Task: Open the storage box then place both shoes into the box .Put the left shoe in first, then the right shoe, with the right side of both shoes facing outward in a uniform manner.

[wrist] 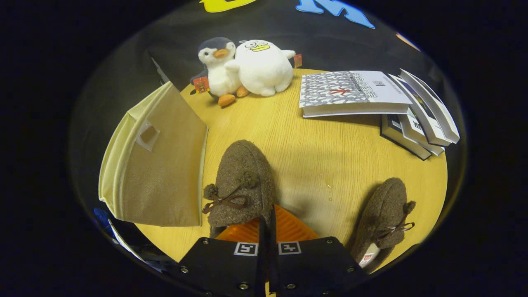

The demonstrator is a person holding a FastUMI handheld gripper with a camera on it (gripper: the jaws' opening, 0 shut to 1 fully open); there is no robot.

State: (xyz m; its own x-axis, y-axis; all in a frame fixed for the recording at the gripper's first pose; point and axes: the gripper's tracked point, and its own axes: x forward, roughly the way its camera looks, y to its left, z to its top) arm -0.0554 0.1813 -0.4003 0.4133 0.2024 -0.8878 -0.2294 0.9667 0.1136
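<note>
- We see the fingers closed together, clamped on the heel edge of a brown fuzzy shoe, its toe aimed straight ahead along them.
- Bow and pompom sit on its upper.
- The second shoe lies on the bench to the right, toe likewise forward.
- The beige fabric storage box stands just left, beside the held shoe.
- Plush toys and books lie beyond.

Gripper: two black blocky finger mounts, each wearing a square black-and-white marker tag (silver screws dotted around), ribbed pads ahead.
</note>
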